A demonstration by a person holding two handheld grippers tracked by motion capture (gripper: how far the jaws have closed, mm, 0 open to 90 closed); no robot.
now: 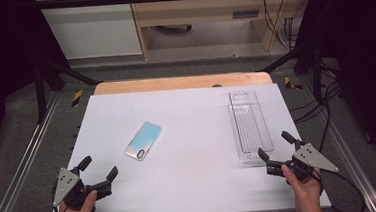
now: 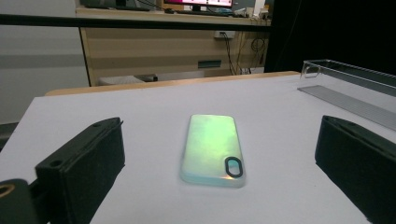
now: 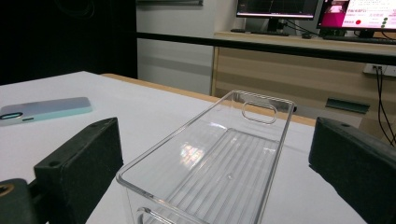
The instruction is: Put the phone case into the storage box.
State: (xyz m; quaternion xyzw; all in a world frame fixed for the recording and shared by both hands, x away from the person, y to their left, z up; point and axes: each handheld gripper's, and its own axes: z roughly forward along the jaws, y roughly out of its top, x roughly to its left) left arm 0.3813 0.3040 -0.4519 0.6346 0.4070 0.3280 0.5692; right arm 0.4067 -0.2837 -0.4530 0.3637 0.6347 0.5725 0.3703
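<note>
Hand-held gripper on the left [image 1: 99, 173] hovered low at the near left corner of the bench [image 1: 191, 186], its jaws spread wide with nothing between them, and in the left gripper view the phone case [image 2: 212, 149] lay straight ahead, apart from the gripper. Left of the clear plastic tray [image 1: 248, 124] and well apart from it, the phone case [image 1: 143, 140] lay flat on the white surface, back side up, its long axis running diagonally: the camera cutout end pointed toward the left hand-held gripper, the plain end toward the far right. The tray stood lengthwise, its long axis running away from the person, handle hole at the far end. Just at the tray's near end, the right hand-held gripper [image 1: 275, 151] waited with jaws equally wide and empty, the tray's near rim [image 3: 187, 154] between them in its own view without any pad pressing it. This looked like the approach step, nothing yet grasped. The next move probably called for the left hand-held gripper to advance, straddle the case across its narrow width and close, while the right one steadied the tray.
</note>
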